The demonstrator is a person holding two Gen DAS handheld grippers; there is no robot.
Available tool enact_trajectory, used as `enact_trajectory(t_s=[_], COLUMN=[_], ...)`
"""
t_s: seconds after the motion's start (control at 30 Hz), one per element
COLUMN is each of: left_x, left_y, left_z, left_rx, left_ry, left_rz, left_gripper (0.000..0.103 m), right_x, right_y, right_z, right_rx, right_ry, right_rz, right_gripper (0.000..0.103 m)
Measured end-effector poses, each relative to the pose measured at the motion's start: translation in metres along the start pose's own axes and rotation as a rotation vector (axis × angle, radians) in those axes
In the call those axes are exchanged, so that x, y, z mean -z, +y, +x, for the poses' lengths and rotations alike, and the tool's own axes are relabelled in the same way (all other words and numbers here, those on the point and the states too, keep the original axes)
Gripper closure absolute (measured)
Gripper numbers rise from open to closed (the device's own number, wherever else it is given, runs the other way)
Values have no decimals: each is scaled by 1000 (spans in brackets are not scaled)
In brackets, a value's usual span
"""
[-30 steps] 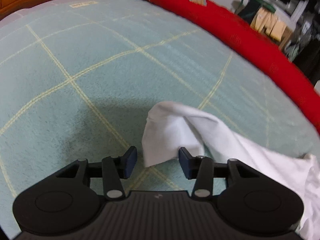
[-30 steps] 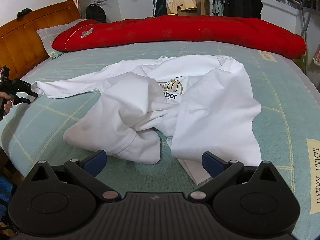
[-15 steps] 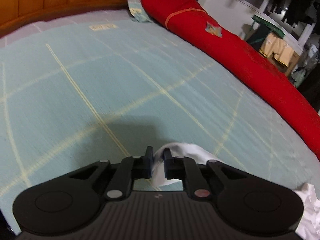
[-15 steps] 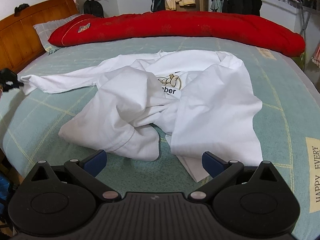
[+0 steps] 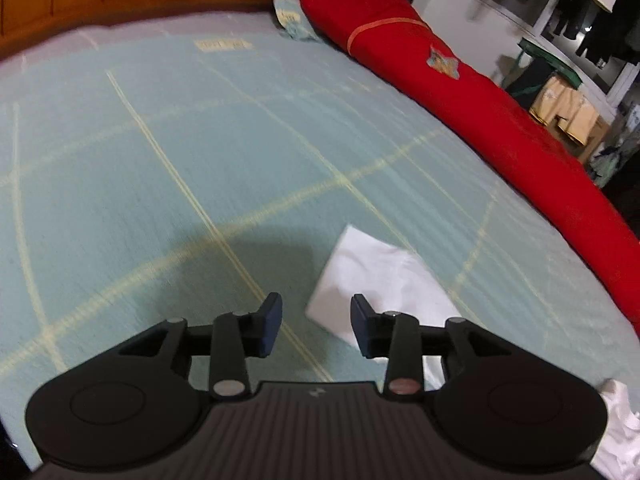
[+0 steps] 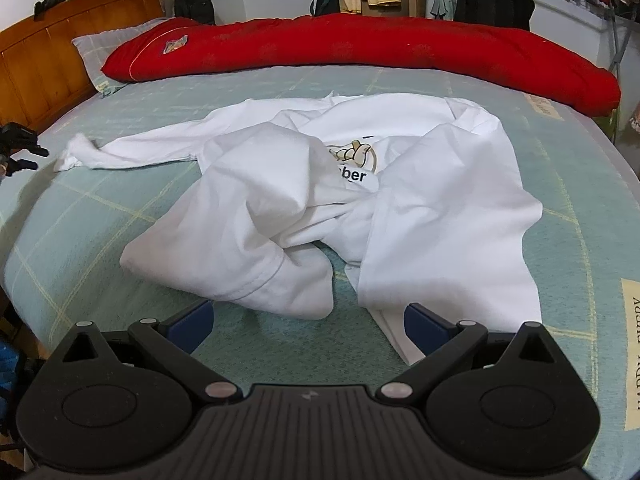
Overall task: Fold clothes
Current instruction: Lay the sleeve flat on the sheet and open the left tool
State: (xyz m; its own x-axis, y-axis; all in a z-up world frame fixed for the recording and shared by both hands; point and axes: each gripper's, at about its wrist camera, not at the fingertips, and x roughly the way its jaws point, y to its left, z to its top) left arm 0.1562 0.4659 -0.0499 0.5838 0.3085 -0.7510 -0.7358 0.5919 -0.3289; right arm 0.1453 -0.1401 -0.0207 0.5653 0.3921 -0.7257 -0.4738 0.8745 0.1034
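Left gripper (image 5: 316,322) released one shirt (image 6: 360,200) sleeve (image 5: 376,280).

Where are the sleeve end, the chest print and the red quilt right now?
sleeve end (image 5: 372,276), left wrist view, on the flat white cuff ahead of the open fingers.
chest print (image 6: 352,158), right wrist view, on the cartoon hand graphic.
red quilt (image 6: 360,44), right wrist view, on its middle stretch.

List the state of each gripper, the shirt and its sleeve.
left gripper: open, empty, just short of the cuff
right gripper: open, empty, hovering near the hem
white shirt: crumpled, unfolded, print partly covered
sleeve: stretched out flat toward the headboard
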Motion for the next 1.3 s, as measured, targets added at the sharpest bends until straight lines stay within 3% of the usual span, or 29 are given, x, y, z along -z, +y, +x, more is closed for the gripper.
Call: enact_trajectory(t_s=[0.27, 0.33, 0.4, 0.47, 0.57, 0.7, 0.83, 0.93, 1.07, 1.17, 1.3], left_x=[11, 13, 14, 15, 14, 8, 5, 7, 19, 27, 43], left_y=[-2, -7, -13, -15, -15, -9, -10, -19, -44, -66, -95], left_z=[37, 41, 41, 35, 18, -6, -24, -27, -32, -33, -23], left_rx=[66, 56, 25, 13, -5, -28, -78, -158, -225, -157, -30], left_ry=[22, -4, -31, -64, -112, -105, -83, -47, -73, -74, -47], left_rz=[-109, -101, -71, -50, -21, 3, 54, 114, 225, 293, 355], left_gripper=[66, 70, 88, 96, 96, 96, 87, 81, 78, 66, 60], right_x=[-1, -1, -2, -2, -3, -2, 0, 1, 3, 5, 8], right_y=[2, 2, 1, 1, 2, 3, 3, 2, 1, 0, -1], right_z=[3, 4, 4, 5, 5, 5, 2, -2, -6, -9, -9], right_rx=[15, 22, 25, 27, 19, 2, -4, -4, -4, -5, 1], right_ry=[13, 16, 19, 18, 15, 9, 2, -3, -9, -14, -8], right_rz=[-5, -7, -3, -2, -2, -4, -3, 0, 3, 6, 9], right_gripper=[0, 0, 0, 0, 0, 0, 0, 0, 0, 0, 0])
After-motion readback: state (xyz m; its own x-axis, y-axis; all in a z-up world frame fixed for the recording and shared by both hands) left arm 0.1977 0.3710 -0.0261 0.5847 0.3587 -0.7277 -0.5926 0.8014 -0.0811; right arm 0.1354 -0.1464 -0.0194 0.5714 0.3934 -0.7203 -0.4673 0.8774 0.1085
